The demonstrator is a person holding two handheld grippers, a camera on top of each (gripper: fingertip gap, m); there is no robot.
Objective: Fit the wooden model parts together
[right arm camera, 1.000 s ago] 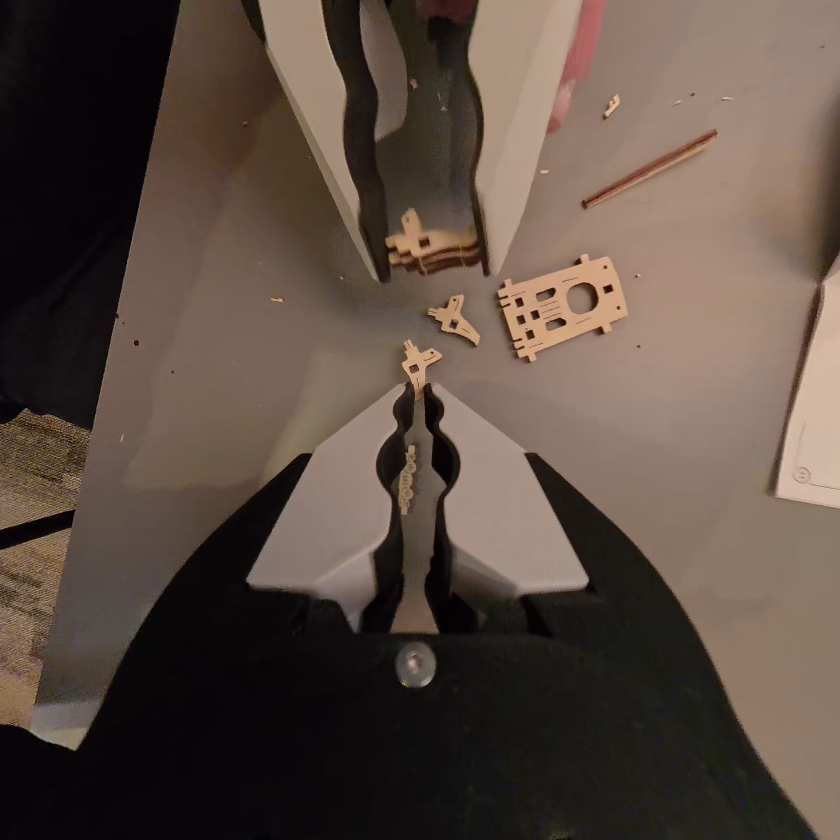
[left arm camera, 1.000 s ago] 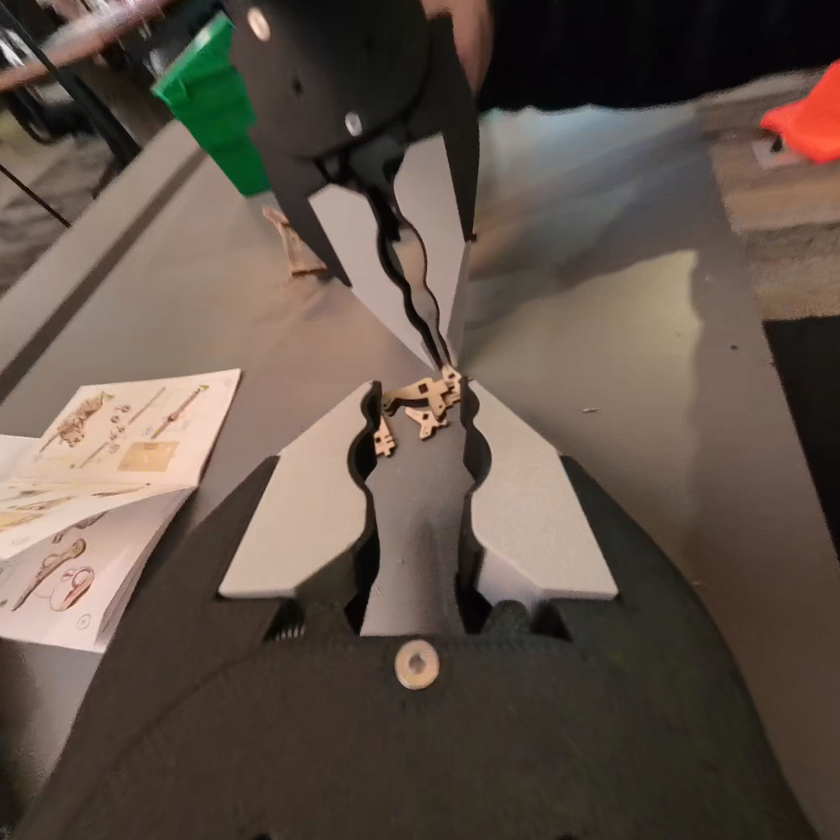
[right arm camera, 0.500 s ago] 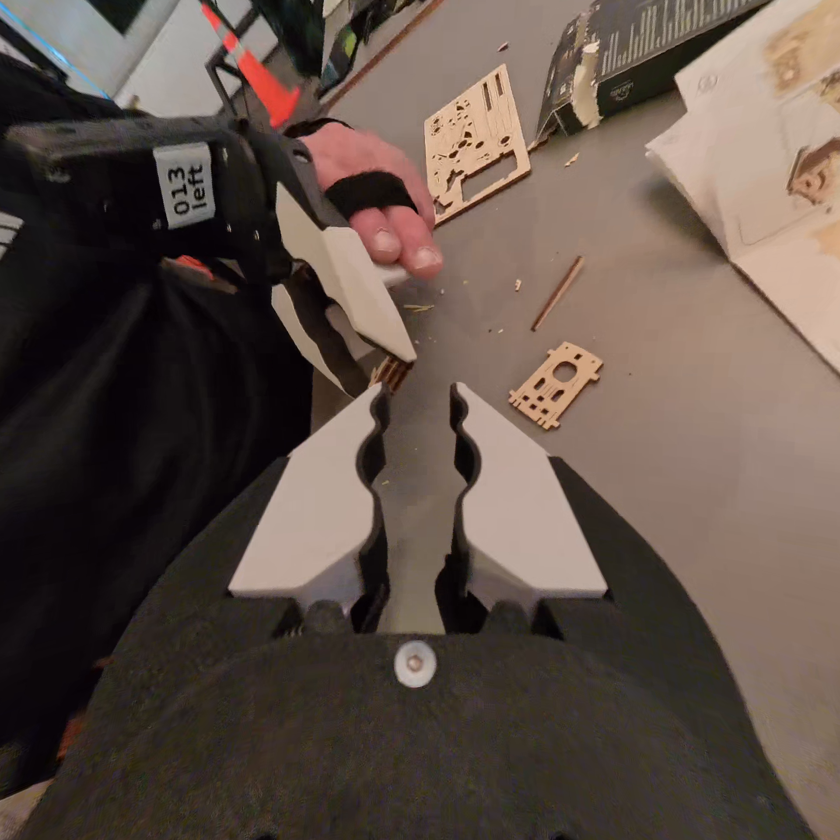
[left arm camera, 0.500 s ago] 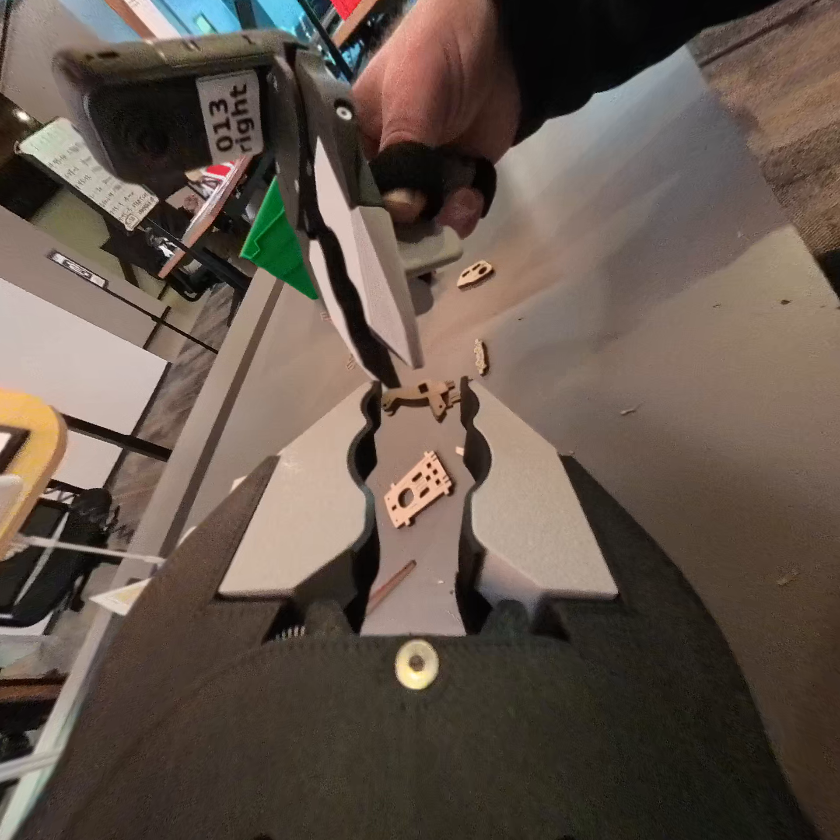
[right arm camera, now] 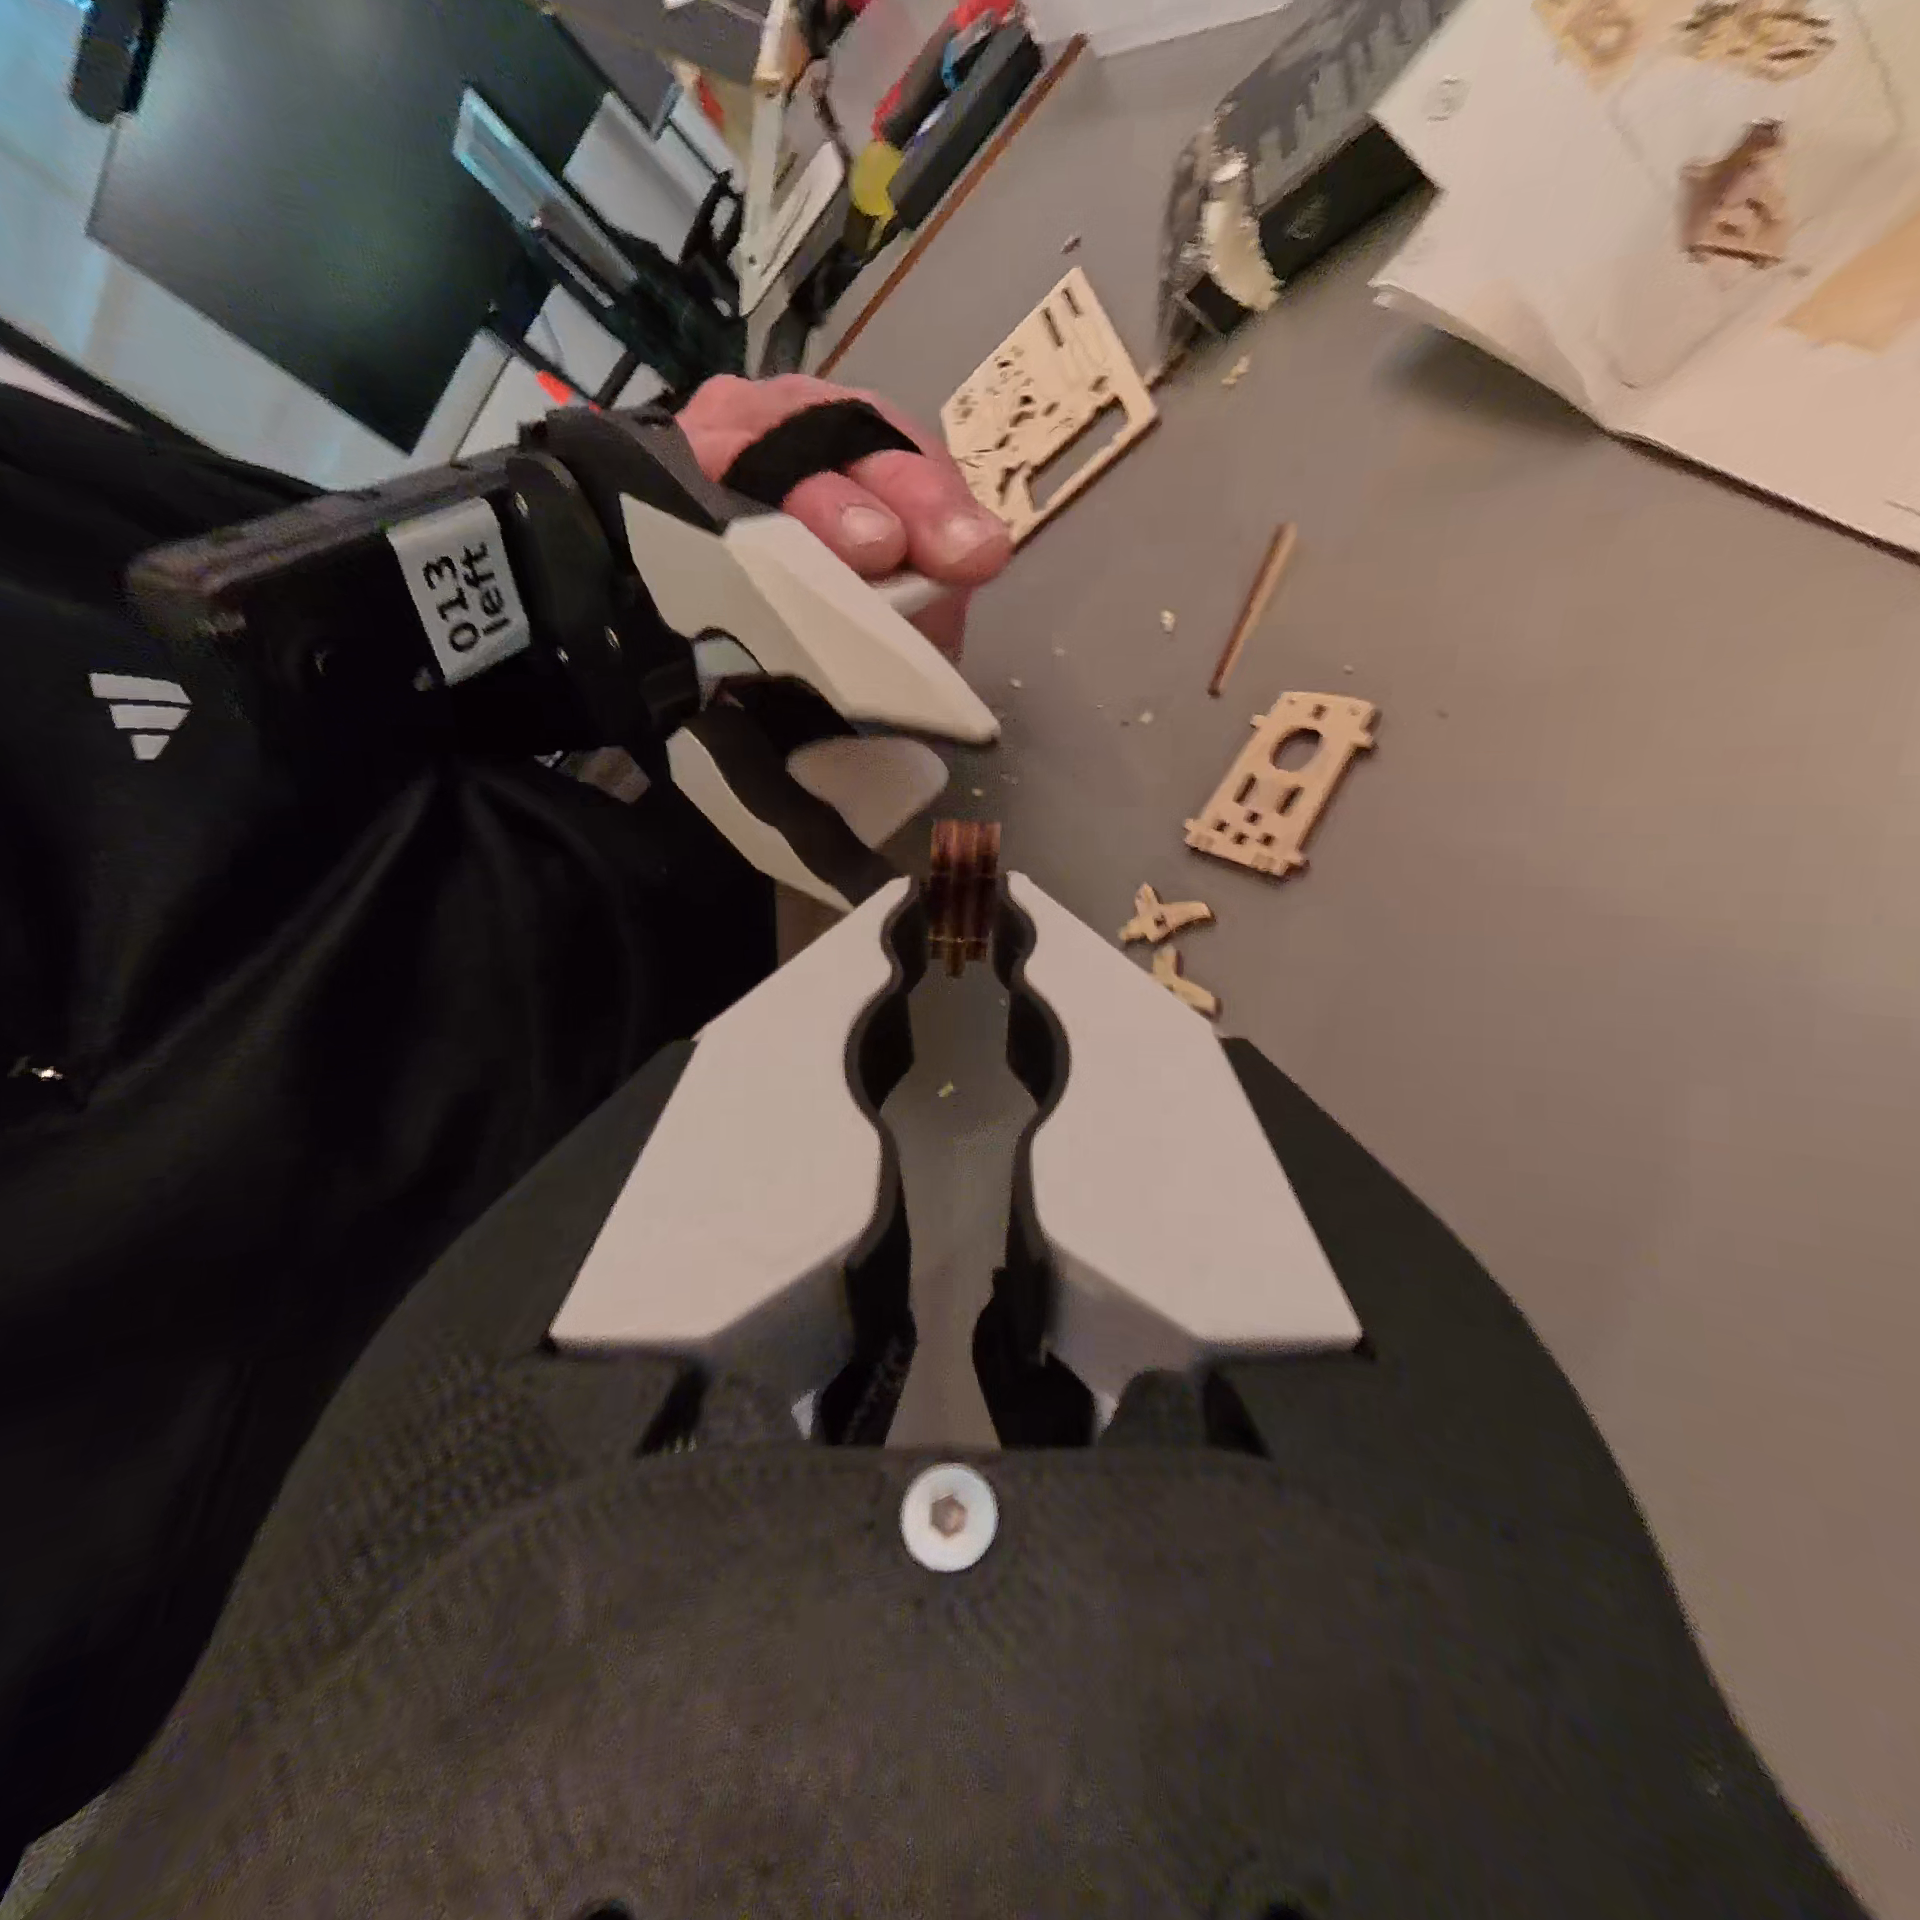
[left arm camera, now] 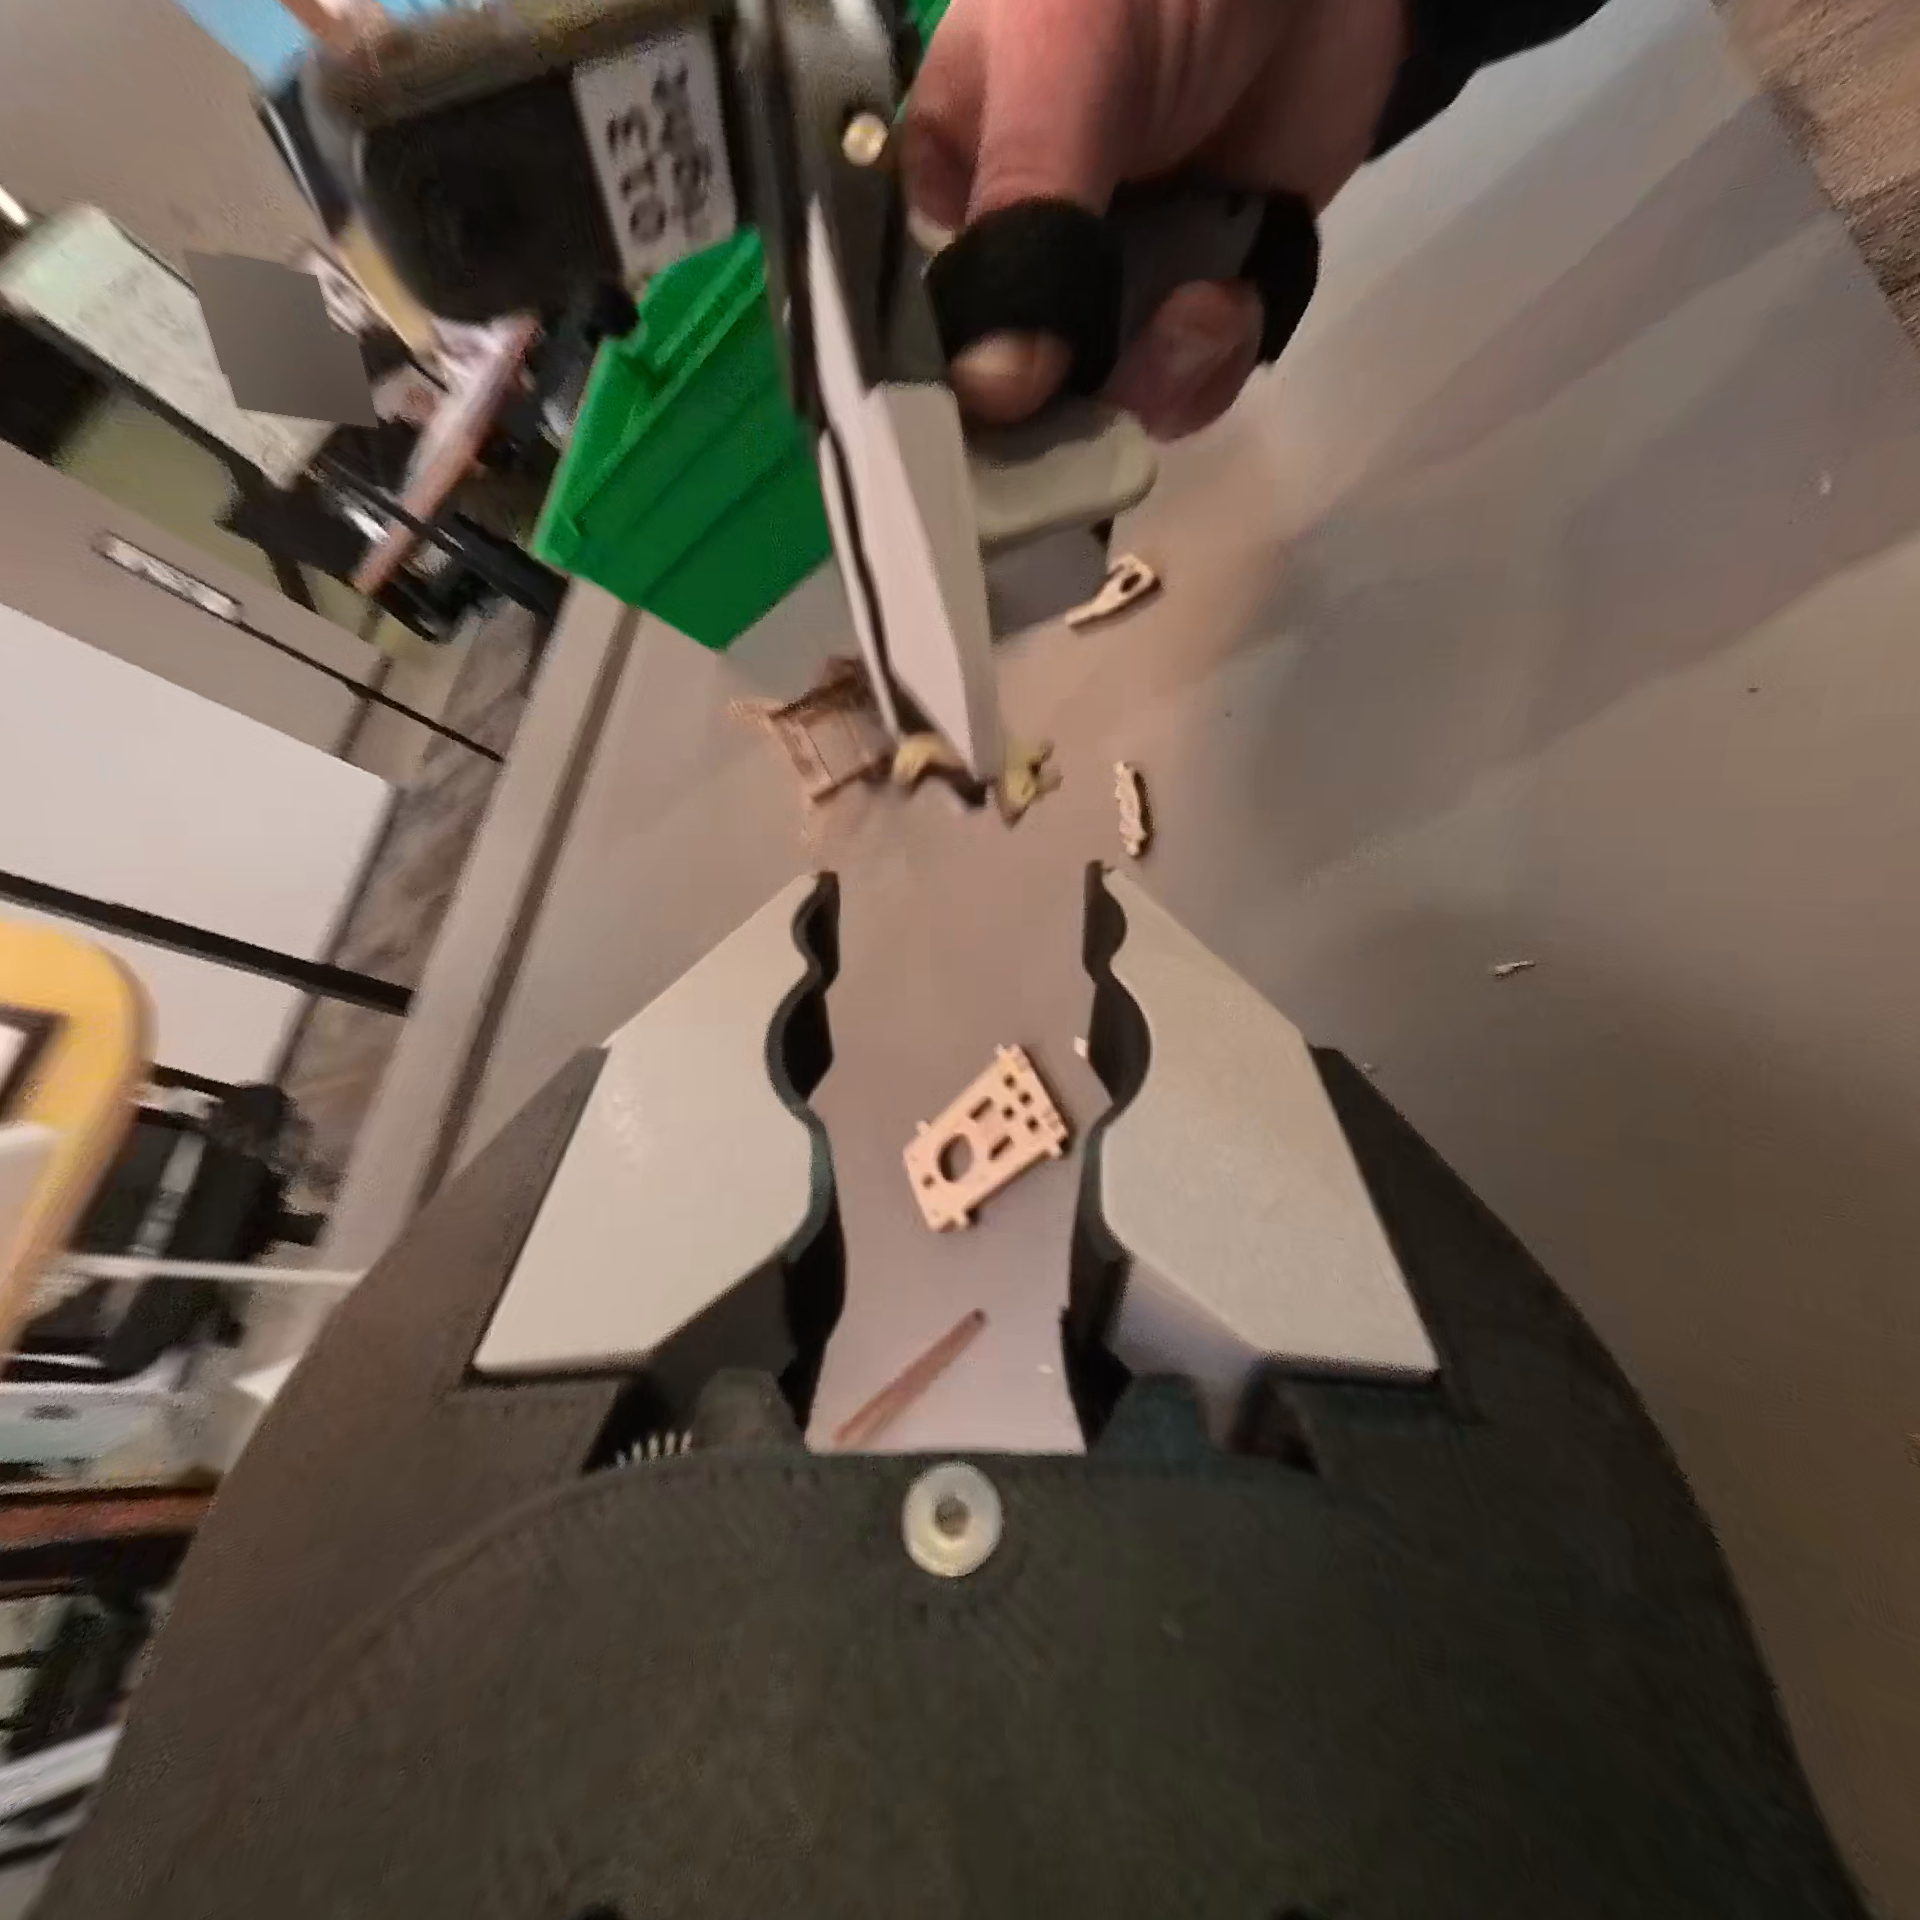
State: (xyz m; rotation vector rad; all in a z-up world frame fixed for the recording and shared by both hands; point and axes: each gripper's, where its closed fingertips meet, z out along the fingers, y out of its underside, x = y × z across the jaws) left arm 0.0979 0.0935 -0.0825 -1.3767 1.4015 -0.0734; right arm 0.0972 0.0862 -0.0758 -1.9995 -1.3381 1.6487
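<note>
My right gripper [right arm camera: 964, 888] is shut on a small stack of layered wooden parts [right arm camera: 964, 894], held edge-on at its fingertips. In the left wrist view this gripper [left arm camera: 971, 769] points down, with the stack [left arm camera: 1023, 779] sticking out at its tip. My left gripper [left arm camera: 961, 883] is open and empty, a short way back from the stack. It also shows in the right wrist view [right arm camera: 940, 790], just left of the stack. A flat slotted wooden plate [left arm camera: 987, 1138] [right arm camera: 1283, 784] lies on the grey table [right arm camera: 1558, 1039].
A thin wooden stick [right arm camera: 1252, 608] [left arm camera: 914, 1387] and small loose parts [right arm camera: 1164, 920] [left arm camera: 1132, 805] lie near the plate. A punched wooden sheet [right arm camera: 1049, 405], a dark box [right arm camera: 1299, 177] and an instruction booklet [right arm camera: 1714, 260] lie farther off. A green bin [left arm camera: 686, 468] stands at the table's end. My left and right fingertips are right by each other. Both grippers' tips are roughly 9 cm from the flat slotted wooden plate [right arm camera: 1283, 784]. It is also in sight in the left wrist view [left arm camera: 976, 1118].
The wooden stack has passed from my left gripper to my right. The right gripper has shut on it; the left has opened and drawn back.
</note>
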